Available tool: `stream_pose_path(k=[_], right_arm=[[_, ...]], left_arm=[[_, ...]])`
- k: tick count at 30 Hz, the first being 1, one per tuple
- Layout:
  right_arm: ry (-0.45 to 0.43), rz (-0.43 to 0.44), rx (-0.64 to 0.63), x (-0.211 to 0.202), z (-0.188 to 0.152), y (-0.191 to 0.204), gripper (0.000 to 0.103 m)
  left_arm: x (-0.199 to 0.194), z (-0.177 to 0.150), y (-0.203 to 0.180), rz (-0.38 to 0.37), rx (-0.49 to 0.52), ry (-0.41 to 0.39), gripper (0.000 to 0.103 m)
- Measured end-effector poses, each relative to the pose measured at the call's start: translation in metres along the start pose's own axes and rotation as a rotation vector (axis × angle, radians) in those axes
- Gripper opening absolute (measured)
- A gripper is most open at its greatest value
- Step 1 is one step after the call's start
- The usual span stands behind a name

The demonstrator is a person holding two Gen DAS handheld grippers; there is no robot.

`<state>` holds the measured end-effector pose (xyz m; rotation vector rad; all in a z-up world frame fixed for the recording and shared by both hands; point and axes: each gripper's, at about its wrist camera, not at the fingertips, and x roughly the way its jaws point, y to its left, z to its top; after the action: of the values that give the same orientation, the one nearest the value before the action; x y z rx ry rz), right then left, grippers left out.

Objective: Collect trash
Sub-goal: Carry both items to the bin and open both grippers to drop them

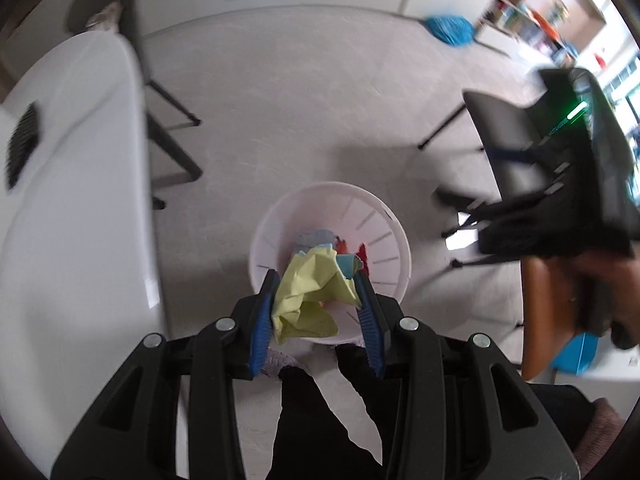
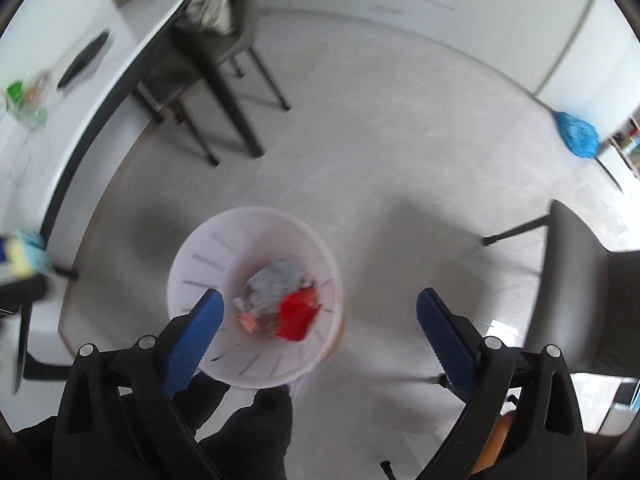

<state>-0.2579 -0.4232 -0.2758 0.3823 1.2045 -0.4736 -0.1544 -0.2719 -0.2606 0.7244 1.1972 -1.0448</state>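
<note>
One left gripper (image 1: 316,308) clamped one crumpled yellow paper (image 1: 310,300) over one white bin (image 1: 396,240). One right gripper (image 2: 320,332) gaped wide and empty above it.

Crumpled yellow paper (image 1: 308,296), smooth white plastic bin (image 2: 256,224), matt grey floor (image 2: 380,160)

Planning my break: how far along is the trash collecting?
Done: grey and red scraps lie in the white slotted plastic bin; the right gripper is open and empty. In hand: the left gripper holds crumpled yellow paper above it. Left: dropping it; other trash isn't clearly visible.
</note>
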Motion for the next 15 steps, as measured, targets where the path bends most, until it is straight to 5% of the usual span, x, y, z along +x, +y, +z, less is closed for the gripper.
stream_pose_path(k=[4, 5, 8, 15], right_arm=[[-0.06, -0.036, 0.053, -0.025, 0.0, -0.028, 0.099], [-0.065, -0.039, 0.065, -0.029, -0.001, -0.032, 0.099], [-0.073, -0.041, 0.085, -0.032, -0.002, -0.039, 0.099], [-0.078, -0.037, 0.107, -0.038, -0.004, -0.036, 0.099]], left_arm=[[0.035, 0.009, -0.017, -0.003, 0.07, 0.056, 0.04], [0.041, 0.01, -0.024, -0.004, 0.078, 0.068, 0.044], [0.056, 0.013, -0.03, -0.021, 0.074, 0.119, 0.08], [0.021, 0.012, -0.029, -0.048, 0.038, 0.046, 0.095]])
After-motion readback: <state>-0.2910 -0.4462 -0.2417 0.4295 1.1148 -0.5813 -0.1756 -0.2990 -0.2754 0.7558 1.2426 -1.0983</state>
